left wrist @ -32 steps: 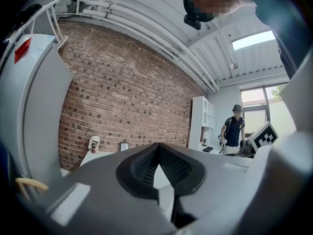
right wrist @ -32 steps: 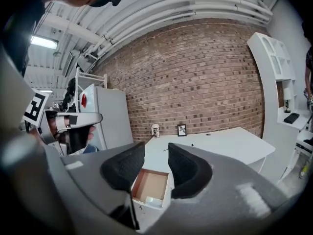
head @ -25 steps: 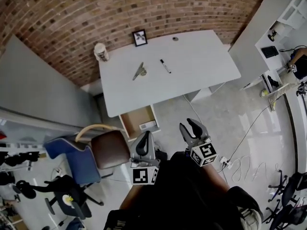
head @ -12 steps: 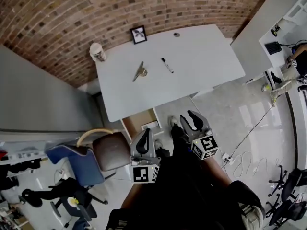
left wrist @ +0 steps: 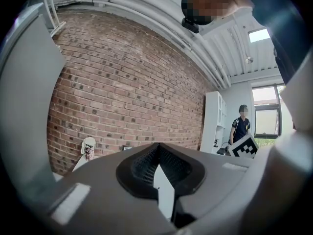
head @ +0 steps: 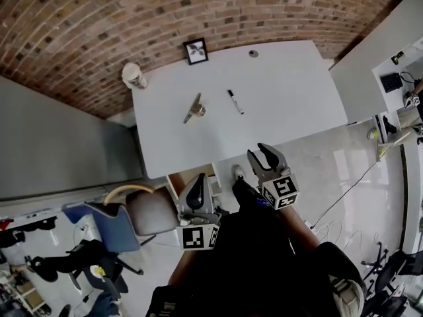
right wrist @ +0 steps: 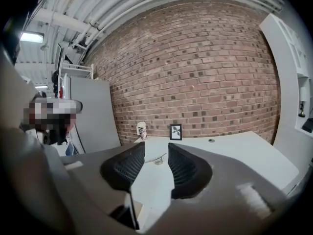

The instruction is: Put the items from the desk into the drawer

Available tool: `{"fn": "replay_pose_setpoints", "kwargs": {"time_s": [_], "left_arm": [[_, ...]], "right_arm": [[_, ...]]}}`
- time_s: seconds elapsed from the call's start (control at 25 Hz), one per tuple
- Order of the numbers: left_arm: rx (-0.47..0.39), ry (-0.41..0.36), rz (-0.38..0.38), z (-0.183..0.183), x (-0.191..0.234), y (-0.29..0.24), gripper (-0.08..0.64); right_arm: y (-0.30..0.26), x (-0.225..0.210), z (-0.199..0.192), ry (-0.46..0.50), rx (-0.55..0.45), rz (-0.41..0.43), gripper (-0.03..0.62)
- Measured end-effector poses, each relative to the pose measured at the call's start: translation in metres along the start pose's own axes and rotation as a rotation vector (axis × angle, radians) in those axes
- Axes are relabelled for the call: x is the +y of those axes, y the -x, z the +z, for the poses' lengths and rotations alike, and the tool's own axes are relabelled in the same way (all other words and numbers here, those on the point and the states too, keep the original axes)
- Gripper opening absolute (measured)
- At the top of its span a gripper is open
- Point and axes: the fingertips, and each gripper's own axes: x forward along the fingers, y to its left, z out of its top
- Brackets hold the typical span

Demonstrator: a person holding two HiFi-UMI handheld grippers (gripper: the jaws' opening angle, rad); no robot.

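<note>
Holding both claws short of the white desk (head: pixel 291 104), lower middle of the head view.
- Left gripper (head: pixel 197 189): showing jaw tips meeting, pinching nothing.
- Right gripper (head: pixel 263 156): standing about half open, carrying nothing, desk top showing through the gap.

Spotting marker (head: pixel 235 102) and metal piece (head: pixel 193 109) lying mid-desk, apart. Paper cup (head: pixel 133 76) standing at the desk's upper-left corner, framed picture (head: pixel 196 51) propped at the far edge. Drawer (head: pixel 187 176) peeking out under the near edge, mostly hidden.

- Marker: judging it light, stiff and round, likely rolling on the smooth top. Pinching across the barrel at mid-length.
- Metal piece: judging it light, hard and thin. Taking it at the thicker end.
- Cup and picture: treating the cup as crushable, the picture as breakable.

Noting brick wall (head: pixel 132 18) behind, glossy pale floor (head: pixel 330 157), chair (head: pixel 152 210) at lower left, loose cable (head: pixel 344 190) at lower right.
</note>
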Motion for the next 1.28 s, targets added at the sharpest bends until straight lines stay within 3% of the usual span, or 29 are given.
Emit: {"fn": "replay_pose_setpoints", "kwargs": {"time_s": [0.56, 1.04, 1.28], "left_arm": [[0.051, 0.016, 0.057, 0.001, 0.008, -0.115, 0.018], [0.111, 0.058, 0.107, -0.017, 0.023, -0.162, 0.018], [0.13, 0.062, 0.121, -0.023, 0.031, -0.17, 0.018]], "right_arm": [[-0.125, -0.09, -0.039, -0.007, 0.188, 0.062, 0.155], [-0.203, -0.133, -0.154, -0.048, 0.506, 0.048, 0.155], [-0.23, -0.155, -0.187, -0.103, 0.578, 0.001, 0.155]]}}
